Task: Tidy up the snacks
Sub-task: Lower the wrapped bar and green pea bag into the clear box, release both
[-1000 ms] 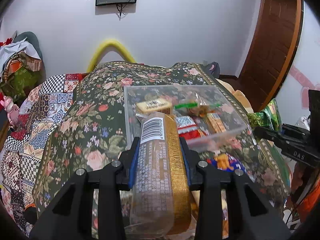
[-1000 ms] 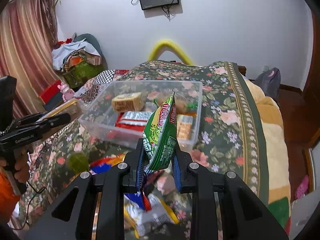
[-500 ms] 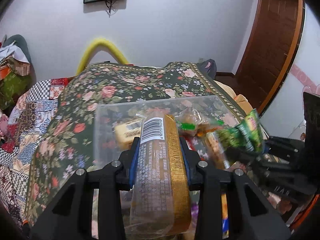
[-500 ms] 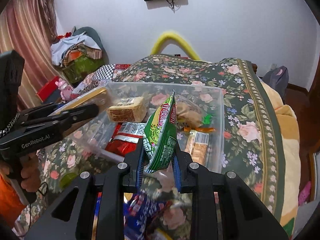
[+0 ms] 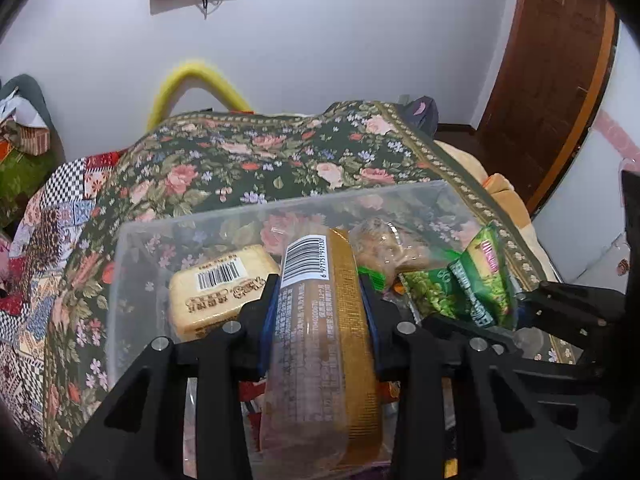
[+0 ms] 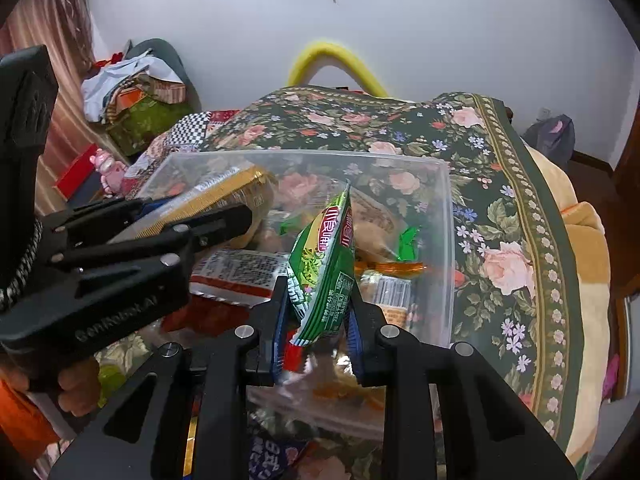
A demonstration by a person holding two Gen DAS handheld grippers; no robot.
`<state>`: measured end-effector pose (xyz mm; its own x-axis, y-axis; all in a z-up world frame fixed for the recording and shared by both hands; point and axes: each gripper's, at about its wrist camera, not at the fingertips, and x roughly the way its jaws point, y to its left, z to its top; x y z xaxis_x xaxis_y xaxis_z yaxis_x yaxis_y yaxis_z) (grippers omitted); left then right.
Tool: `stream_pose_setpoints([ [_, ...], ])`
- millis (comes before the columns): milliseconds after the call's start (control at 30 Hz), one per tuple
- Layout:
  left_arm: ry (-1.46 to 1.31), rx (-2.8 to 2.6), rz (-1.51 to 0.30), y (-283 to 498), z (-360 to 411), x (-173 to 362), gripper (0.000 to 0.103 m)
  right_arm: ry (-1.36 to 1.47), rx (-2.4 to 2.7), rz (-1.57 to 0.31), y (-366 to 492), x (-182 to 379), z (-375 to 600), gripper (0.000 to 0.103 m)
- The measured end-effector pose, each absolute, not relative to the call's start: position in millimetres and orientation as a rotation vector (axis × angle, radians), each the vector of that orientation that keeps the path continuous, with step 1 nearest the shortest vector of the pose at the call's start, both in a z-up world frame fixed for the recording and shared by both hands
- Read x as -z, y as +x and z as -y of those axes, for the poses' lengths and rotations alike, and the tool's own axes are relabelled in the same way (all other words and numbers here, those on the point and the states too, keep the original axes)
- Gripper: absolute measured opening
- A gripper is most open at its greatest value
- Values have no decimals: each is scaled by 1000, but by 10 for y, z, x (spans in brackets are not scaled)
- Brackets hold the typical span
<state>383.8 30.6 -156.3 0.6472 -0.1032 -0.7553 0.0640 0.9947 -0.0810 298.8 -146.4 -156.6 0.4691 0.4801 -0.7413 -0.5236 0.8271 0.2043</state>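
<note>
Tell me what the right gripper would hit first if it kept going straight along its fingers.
Probably the snacks already in the clear bin; the right gripper, shut on the green packet, points down into it, though depth is unclear.

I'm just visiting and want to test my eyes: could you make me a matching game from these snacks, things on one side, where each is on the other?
Things:
1. gold packet
2. green packet
3. tan cake
4. clear bin

Places:
A. lying in the bin
B. on the floral blanket
C. in the left gripper
D. in the right gripper

Pairs: 1-C, 2-D, 3-A, 4-B
</note>
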Motion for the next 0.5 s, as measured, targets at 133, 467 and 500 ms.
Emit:
stream_pose_setpoints([
  [133,-54,93,-852,3839,-327,1556,37,-57,-595,-889,3021,1547,1473,25],
  [467,-17,112,-794,3552,-336,1203,37,-54,-566,-847,2918,1316,1603,42],
  [500,-12,114,-788,3497,-334,1163,38,-58,-566,-836,2873,1273,1617,44],
])
